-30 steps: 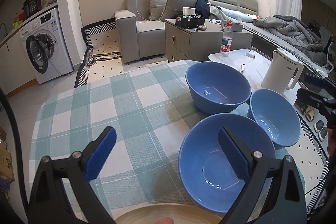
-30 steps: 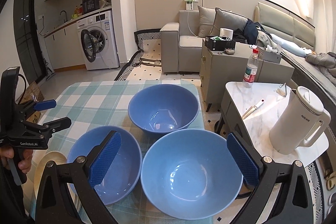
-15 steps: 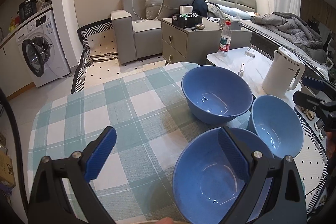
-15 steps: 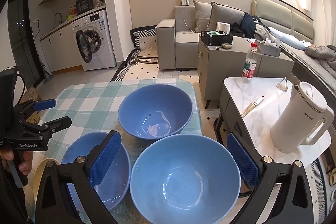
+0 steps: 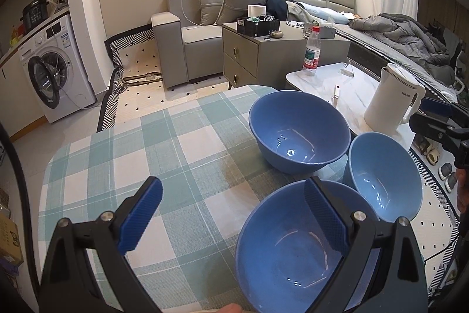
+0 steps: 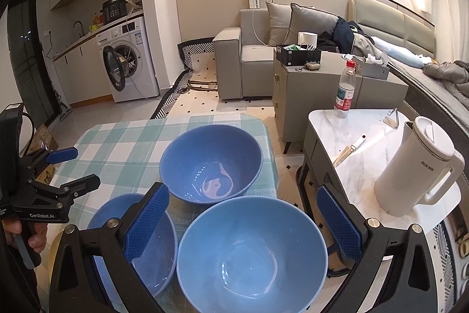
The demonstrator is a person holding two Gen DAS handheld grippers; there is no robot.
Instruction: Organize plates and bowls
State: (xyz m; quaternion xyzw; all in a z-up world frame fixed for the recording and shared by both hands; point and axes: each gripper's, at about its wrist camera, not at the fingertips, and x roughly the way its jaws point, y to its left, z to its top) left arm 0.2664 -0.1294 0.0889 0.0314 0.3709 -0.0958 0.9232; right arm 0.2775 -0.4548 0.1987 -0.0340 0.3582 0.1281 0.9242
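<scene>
With both jaws spread wide, neither hand-held gripper grips anything.
Left hand-held gripper [image 5: 231,213] hovers over the checked surface [image 5: 123,154], its right finger above the near left bowl [image 5: 281,260]. Right hand-held gripper [image 6: 243,220] hangs over the near right bowl [image 6: 252,254], straddling it, no contact visible. Far bowl [image 6: 211,163] sits behind, just beside both. All three upright, clustered at the surface's right end. Beyond: white kettle [image 6: 416,172] and water bottle [image 6: 346,93] on a marble side table [image 6: 357,137].
</scene>
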